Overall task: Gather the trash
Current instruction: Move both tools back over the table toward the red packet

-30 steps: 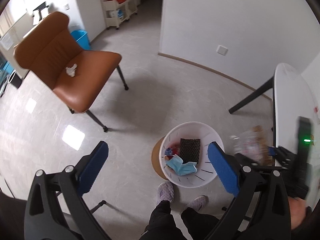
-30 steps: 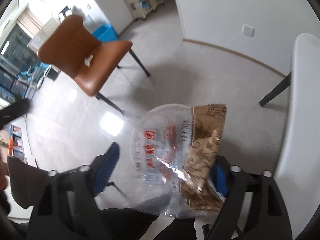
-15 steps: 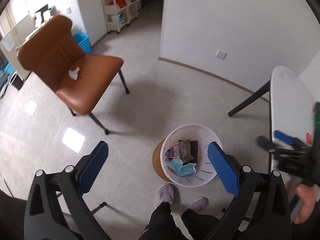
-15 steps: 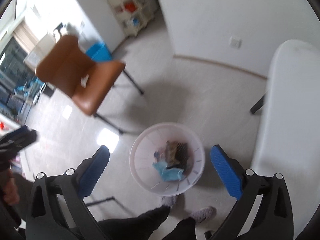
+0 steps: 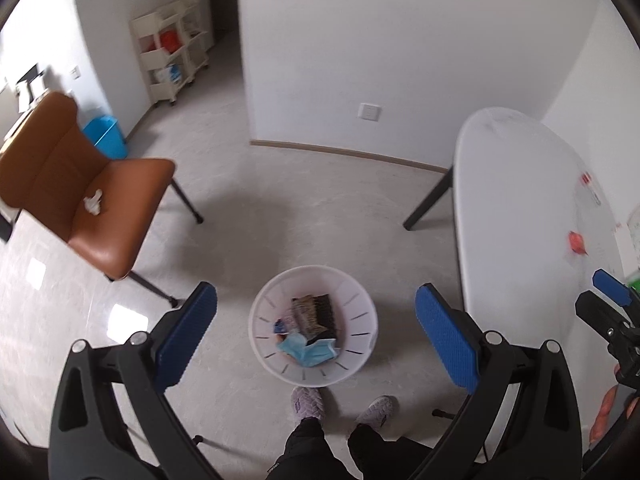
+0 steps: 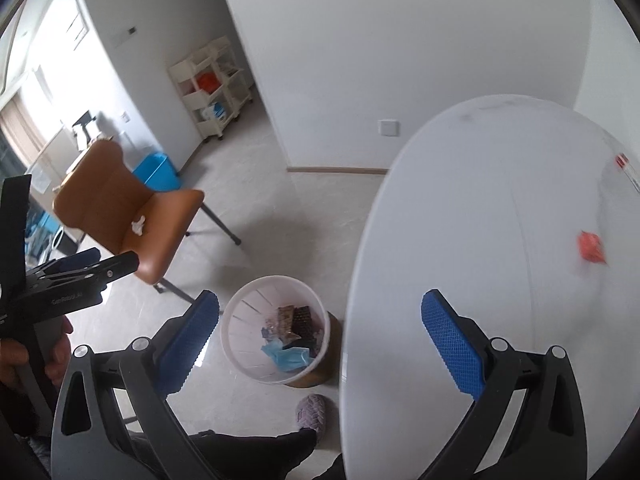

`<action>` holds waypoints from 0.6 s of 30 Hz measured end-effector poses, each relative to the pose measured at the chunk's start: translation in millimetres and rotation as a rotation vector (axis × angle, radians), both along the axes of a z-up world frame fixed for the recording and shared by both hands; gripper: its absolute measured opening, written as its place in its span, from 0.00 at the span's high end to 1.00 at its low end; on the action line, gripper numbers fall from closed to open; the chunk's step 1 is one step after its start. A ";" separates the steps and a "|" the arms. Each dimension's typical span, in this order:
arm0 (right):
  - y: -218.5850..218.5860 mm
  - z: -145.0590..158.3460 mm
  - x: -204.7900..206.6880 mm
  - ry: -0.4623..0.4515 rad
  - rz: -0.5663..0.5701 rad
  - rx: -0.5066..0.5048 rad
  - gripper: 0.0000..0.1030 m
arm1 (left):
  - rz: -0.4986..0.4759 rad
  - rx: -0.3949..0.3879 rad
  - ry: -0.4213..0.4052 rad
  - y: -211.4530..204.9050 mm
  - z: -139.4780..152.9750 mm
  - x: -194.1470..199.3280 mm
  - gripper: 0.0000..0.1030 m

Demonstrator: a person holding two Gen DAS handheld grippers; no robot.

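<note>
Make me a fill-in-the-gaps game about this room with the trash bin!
1. The crumpled white tissue lies on the seat of the brown ____.
2. The blue face mask lies inside the white ____.
3. The small red wrapper lies on the white ____.
4. Both grippers, left and right, are ____.

Missing words: chair; bin; table; open

Only one marking can be made out: small pale lettering printed on the black body of the left gripper [image 6: 78,276], seen in the right wrist view; it appears to begin "Gen" but cannot be read with certainty. Nothing else is legible.
</note>
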State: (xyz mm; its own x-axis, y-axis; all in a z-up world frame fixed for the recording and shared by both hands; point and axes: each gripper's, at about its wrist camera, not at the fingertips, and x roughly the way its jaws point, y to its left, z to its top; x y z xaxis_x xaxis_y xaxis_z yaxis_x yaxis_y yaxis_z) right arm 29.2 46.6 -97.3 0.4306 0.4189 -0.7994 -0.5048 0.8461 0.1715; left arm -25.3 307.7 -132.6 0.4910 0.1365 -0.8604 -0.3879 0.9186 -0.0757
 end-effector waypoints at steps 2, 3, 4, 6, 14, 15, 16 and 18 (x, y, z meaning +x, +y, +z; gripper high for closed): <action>-14.6 -0.2 0.7 0.001 -0.036 0.009 0.02 | -0.036 0.005 -0.003 -16.1 2.3 9.1 0.08; -19.0 -1.0 1.5 0.003 -0.049 0.014 0.02 | -0.049 0.006 -0.004 -20.6 3.1 11.9 0.08; -25.3 -1.2 1.5 0.006 -0.064 0.019 0.02 | -0.062 0.005 -0.005 -26.6 4.2 15.1 0.08; -41.3 -1.1 1.6 0.005 -0.101 0.026 0.02 | -0.098 0.004 -0.004 -43.0 5.8 23.9 0.08; -115.6 0.9 0.3 0.004 -0.292 0.045 0.02 | -0.276 -0.002 -0.007 -113.6 9.0 60.9 0.08; -125.3 0.4 -0.4 0.007 -0.314 0.047 0.02 | -0.310 -0.005 -0.005 -127.3 8.0 67.4 0.08; -136.9 -0.3 -0.9 0.010 -0.340 0.050 0.02 | -0.342 -0.008 -0.005 -139.7 7.7 73.2 0.08; -159.6 -2.2 -2.1 0.013 -0.398 0.051 0.02 | -0.396 -0.007 -0.005 -162.5 6.5 83.5 0.08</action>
